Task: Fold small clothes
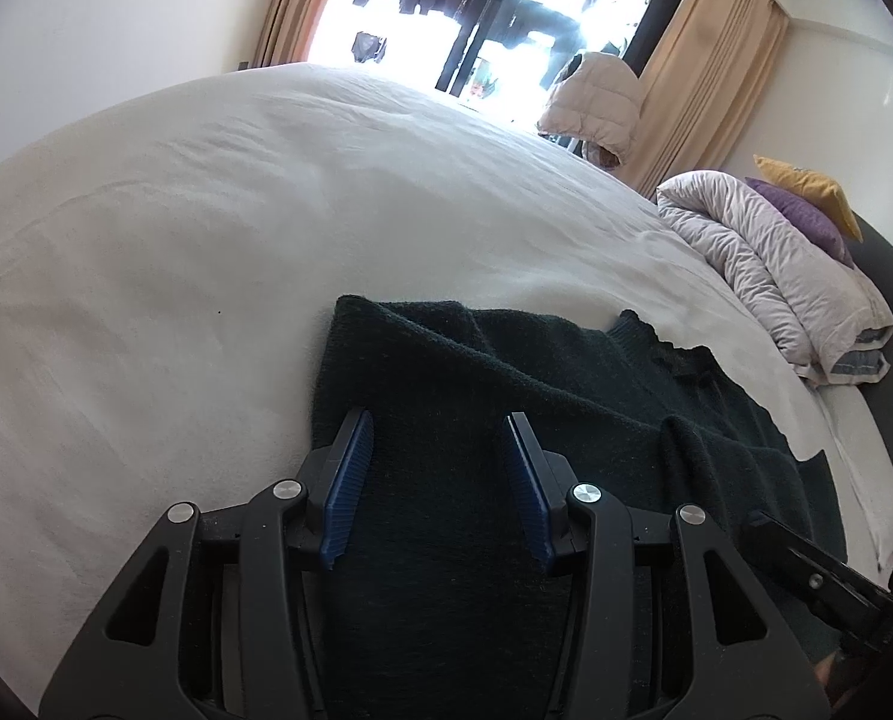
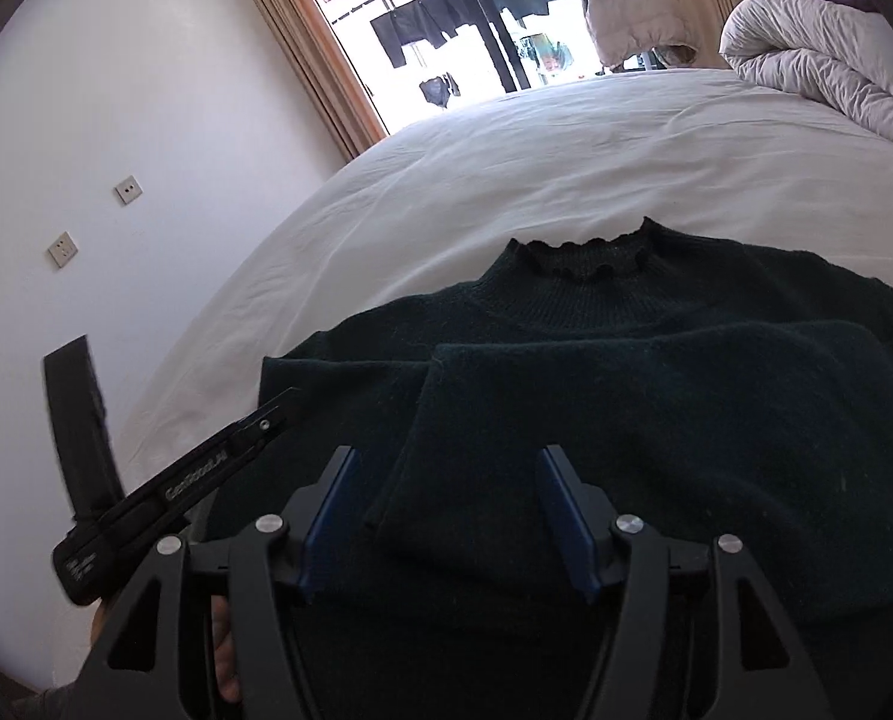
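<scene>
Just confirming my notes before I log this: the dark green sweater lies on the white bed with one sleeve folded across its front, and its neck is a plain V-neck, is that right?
Not quite: the neck is not a V-neck. The right wrist view shows a raised collar with a frilled edge. The rest stands: the dark green sweater lies on the white bed with one sleeve folded across its front.

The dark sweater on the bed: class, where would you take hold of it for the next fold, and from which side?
Judging by its pose, grip the dark sweater at the near hem, coming in low from the near bed edge. One sleeve is already folded across the chest and the frilled collar points away, so lifting the hem toward the collar should halve it. Both claws sit open above the fabric.
</scene>
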